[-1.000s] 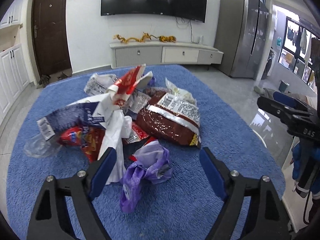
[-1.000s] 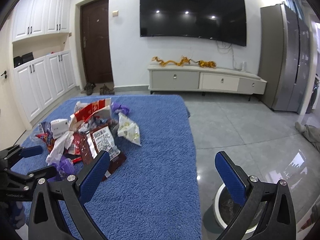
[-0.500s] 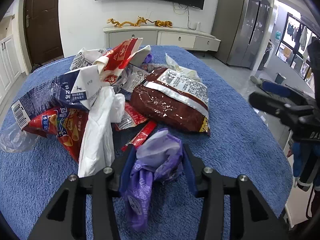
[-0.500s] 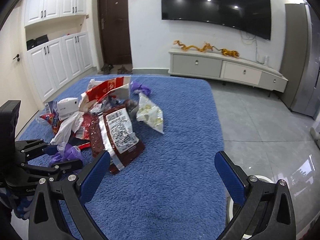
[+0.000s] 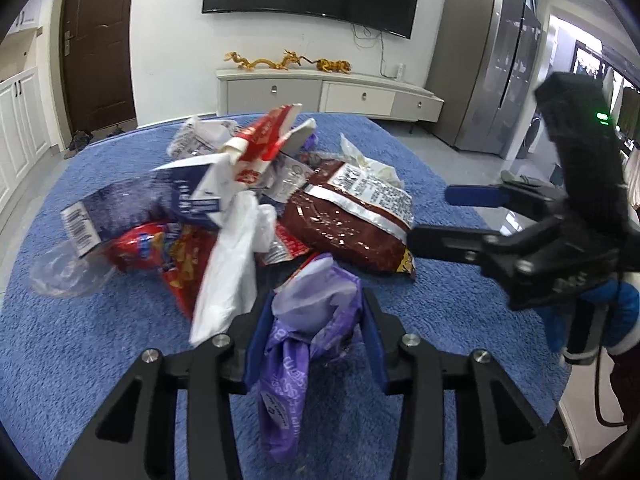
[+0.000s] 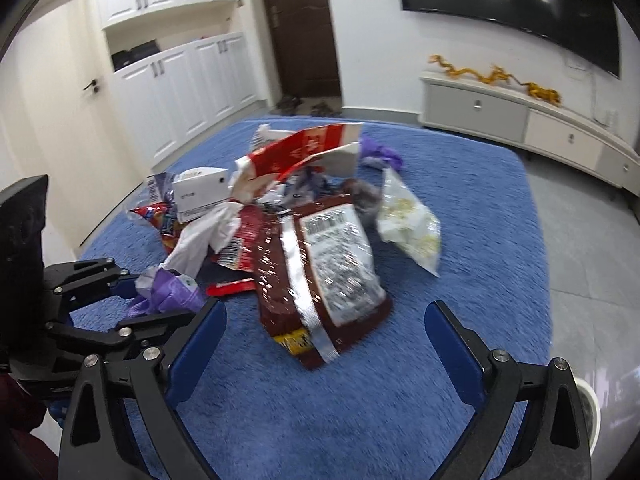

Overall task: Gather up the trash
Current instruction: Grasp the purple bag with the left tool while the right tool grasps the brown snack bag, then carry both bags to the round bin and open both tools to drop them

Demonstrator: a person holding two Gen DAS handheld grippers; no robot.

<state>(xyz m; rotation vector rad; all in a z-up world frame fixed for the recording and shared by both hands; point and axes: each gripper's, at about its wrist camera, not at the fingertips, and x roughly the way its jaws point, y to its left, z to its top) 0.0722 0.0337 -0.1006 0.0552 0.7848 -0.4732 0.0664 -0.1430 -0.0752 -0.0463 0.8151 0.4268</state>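
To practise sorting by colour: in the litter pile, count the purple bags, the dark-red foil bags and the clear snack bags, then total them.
purple bags: 2
dark-red foil bag: 1
clear snack bag: 1
Total: 4

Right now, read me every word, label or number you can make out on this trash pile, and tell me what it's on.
Nothing reads clearly.
Upside-down white print, unreadable: crumpled purple plastic bag.
White label, print blurred: glossy brown snack bag.
Barcode, digits too small: dark blue carton.
White emblem, blurred: red-and-white carton.
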